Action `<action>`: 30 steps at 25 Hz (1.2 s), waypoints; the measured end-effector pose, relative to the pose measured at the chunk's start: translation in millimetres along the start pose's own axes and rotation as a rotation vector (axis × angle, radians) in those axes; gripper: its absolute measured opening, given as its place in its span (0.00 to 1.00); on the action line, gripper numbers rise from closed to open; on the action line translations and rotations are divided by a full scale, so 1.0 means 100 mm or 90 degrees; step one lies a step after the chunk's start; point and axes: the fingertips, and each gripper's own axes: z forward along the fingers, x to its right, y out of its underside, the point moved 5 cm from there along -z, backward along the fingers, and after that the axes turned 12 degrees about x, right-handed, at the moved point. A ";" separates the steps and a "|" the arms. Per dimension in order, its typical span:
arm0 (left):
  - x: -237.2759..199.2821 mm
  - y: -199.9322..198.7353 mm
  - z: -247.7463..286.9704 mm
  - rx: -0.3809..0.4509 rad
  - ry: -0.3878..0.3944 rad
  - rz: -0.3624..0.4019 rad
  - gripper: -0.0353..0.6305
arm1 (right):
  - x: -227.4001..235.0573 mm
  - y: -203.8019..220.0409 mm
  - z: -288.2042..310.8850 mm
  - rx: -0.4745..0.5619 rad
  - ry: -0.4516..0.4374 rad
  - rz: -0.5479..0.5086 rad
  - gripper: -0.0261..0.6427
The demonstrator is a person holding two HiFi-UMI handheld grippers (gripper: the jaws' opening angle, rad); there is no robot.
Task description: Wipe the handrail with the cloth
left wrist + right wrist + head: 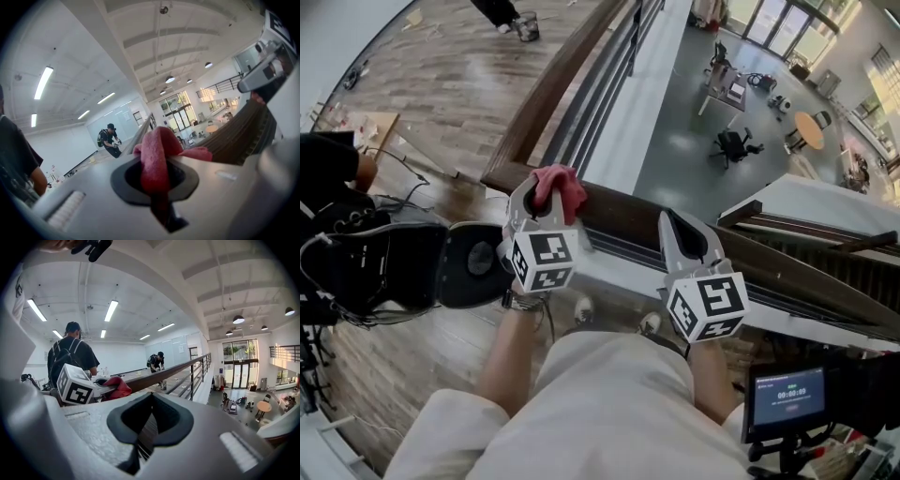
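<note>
Left gripper is pinching red cloth against handrail corner at its 12 o'clock, right gripper idling pressed-together empty at 3 o'clock, bunched cloth likely risking slipping off over the drop.

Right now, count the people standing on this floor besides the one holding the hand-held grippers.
2. A person with a backpack stands near the left hand-held gripper; a second person stoops by the handrail farther along. Others may be hidden.
</note>
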 end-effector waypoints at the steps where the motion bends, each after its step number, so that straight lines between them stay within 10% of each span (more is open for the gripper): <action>1: 0.02 -0.01 -0.01 0.001 -0.001 -0.001 0.09 | 0.03 0.01 -0.03 -0.001 0.001 0.000 0.04; 30: 0.34 -0.11 0.02 -0.001 0.018 0.002 0.09 | 0.20 0.10 -0.19 -0.001 0.013 0.015 0.04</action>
